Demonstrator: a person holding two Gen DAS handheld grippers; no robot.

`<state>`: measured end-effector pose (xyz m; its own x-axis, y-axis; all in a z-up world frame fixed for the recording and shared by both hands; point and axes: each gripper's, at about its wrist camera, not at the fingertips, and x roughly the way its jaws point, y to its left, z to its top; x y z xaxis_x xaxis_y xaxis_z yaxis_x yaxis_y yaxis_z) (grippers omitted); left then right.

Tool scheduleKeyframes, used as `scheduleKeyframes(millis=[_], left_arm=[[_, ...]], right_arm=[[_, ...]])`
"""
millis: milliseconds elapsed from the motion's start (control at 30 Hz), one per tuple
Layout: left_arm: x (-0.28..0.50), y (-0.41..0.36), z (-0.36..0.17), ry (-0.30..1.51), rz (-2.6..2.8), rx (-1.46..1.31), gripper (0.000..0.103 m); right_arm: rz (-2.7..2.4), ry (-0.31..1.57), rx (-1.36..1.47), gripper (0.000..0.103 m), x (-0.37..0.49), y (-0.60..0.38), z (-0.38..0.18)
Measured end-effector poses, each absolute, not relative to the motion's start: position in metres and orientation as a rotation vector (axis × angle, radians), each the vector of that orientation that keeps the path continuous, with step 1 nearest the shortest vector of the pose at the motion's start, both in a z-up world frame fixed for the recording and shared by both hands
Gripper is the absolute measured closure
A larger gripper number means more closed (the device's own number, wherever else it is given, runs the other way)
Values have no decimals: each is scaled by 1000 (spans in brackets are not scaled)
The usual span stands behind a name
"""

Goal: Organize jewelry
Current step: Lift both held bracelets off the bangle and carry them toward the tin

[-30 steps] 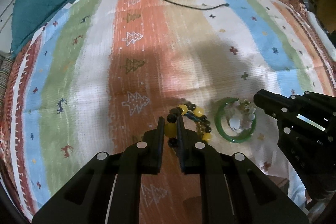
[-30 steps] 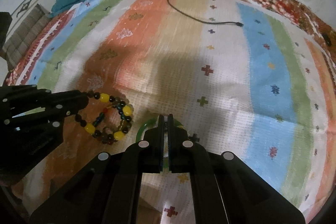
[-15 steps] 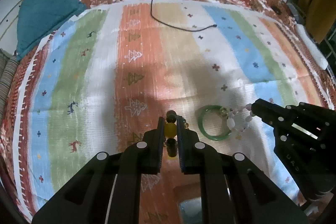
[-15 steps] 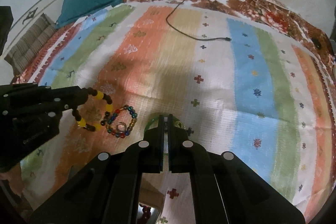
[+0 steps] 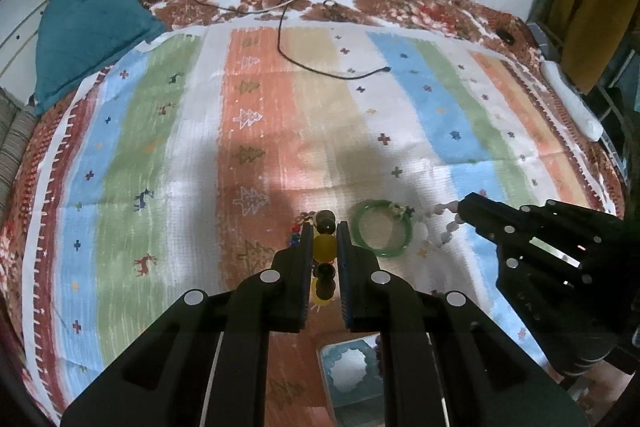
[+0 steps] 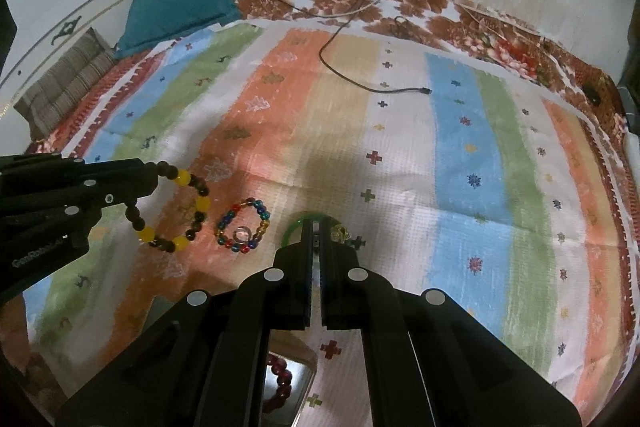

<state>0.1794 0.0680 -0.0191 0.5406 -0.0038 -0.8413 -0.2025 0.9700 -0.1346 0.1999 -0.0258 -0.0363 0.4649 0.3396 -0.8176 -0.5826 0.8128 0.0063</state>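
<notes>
Left claw (image 5: 324,247): closed on the yellow-and-brown bead bracelet (image 6: 176,211), one yellow bead pinched between the pads, the rest of the loop hanging clear above the striped blanket (image 5: 248,155).

Right claw (image 6: 316,247): fingers nearly together, gripping the white bead strand (image 5: 440,223), which dangles from its tips in the left view; from its own camera I cannot see the strand.

On the blanket: multicoloured bead bracelet (image 6: 243,231) with a small ring (image 6: 241,233) lying inside its loop; green bangle (image 5: 384,229) just beside it, a small gold-toned piece (image 6: 340,233) at the bangle's rim, too small for me to identify.

Near edge, below the claws: a box with a pale teal lining (image 5: 348,375), and in the right view a dark red bead bracelet (image 6: 280,383) lying in a container; whether these are the same box I cannot tell.

Step in hand, as I judge it: both pieces lifted, carry stage, nothing deposited from these two yet.

Next move calls for: drawing each claw back over the container, lowering until the loop pools inside, then opening. Dangling beads may swing and catch the rim, so I would go slowly.
</notes>
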Motion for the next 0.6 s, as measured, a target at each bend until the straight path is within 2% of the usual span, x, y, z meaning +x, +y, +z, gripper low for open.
scheduleKeyframes(millis=[600], left_arm=[[141,40,1,933,68,-202,92]], right_arm=[[578,887,-282,99,164,-40,-22]])
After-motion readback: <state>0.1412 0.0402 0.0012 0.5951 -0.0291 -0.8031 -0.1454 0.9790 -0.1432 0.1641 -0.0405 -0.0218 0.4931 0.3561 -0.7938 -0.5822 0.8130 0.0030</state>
